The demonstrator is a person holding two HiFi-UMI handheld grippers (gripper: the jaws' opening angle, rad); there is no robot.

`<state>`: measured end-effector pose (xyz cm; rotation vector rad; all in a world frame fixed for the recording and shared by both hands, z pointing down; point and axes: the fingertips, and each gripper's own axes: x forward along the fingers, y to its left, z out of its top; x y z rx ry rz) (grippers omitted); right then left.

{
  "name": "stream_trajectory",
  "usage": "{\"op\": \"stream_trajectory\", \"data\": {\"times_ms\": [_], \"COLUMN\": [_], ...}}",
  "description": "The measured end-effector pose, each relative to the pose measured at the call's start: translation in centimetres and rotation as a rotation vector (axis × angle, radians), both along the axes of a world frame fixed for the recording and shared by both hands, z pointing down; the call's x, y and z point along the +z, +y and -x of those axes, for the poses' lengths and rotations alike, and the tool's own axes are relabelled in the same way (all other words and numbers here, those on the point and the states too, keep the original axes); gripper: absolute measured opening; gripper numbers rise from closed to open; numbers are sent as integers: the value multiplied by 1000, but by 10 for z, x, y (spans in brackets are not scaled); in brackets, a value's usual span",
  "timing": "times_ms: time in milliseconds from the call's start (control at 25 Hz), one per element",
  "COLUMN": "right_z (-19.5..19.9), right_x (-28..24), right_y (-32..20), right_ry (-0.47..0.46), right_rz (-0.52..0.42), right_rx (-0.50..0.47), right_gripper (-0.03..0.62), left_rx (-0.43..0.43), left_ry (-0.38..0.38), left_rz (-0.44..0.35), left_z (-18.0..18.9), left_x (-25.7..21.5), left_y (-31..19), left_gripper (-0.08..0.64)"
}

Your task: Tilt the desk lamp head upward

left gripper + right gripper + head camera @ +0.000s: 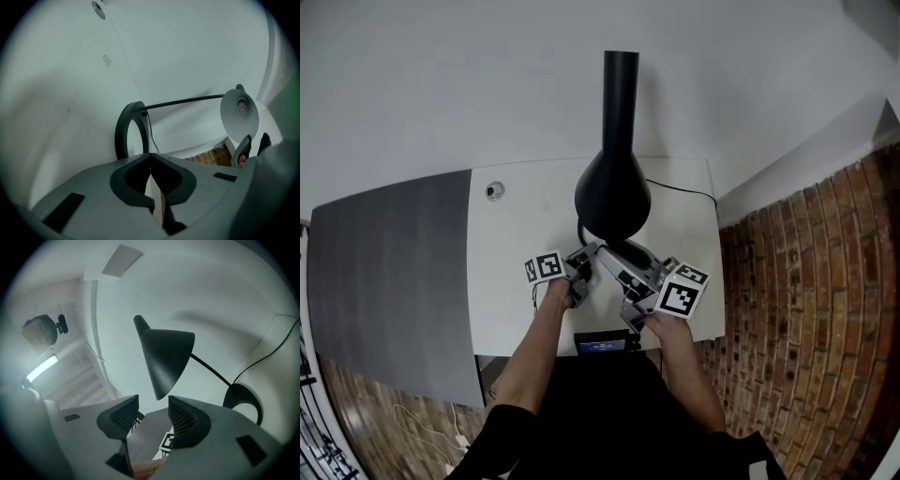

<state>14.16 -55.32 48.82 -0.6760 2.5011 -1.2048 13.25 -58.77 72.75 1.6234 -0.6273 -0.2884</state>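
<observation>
Left of the lamp [613,195] the table [511,272] lay open, bar a grommet [494,190] far back. Right of the lamp ran its cord [680,190]; behind it stood the wall [487,84].

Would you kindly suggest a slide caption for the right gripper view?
Open right hand-held gripper at the lower edge of the black desk lamp head, jaws not closed on it.

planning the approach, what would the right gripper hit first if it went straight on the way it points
Probably the black lamp shade, whose lower rim hangs just ahead of the right gripper; depth is unclear.
</observation>
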Motion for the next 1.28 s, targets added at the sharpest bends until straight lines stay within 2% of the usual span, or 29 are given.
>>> {"op": "stream_trajectory", "data": {"times_ms": [120, 240, 440, 760, 1040, 1280], "right_z": [2, -1, -12, -11, -13, -13], "right_x": [0, -2, -13, -13, -20, -38], "right_y": [-2, -2, -3, -12, -10, 7], "right_ry": [-2, -16, -108, -126, -200, -232], "right_rz": [8, 6, -12, -12, 13, -14], "right_rx": [13, 39, 80, 89, 62, 28], "right_gripper": [193, 193, 193, 192, 192, 192], "left_rx": [-3, 24, 48, 36, 38, 45], "left_ry": [23, -6, -10, -22, -17, -3], "left_rz": [45, 78, 80, 81, 82, 83], "left_z": [-5, -10, -13, -11, -11, -11], "left_x": [5, 8, 8, 11, 11, 13], "left_y": [-4, -2, -2, -2, -2, -4], "left_gripper": [11, 11, 11, 9, 9, 9]}}
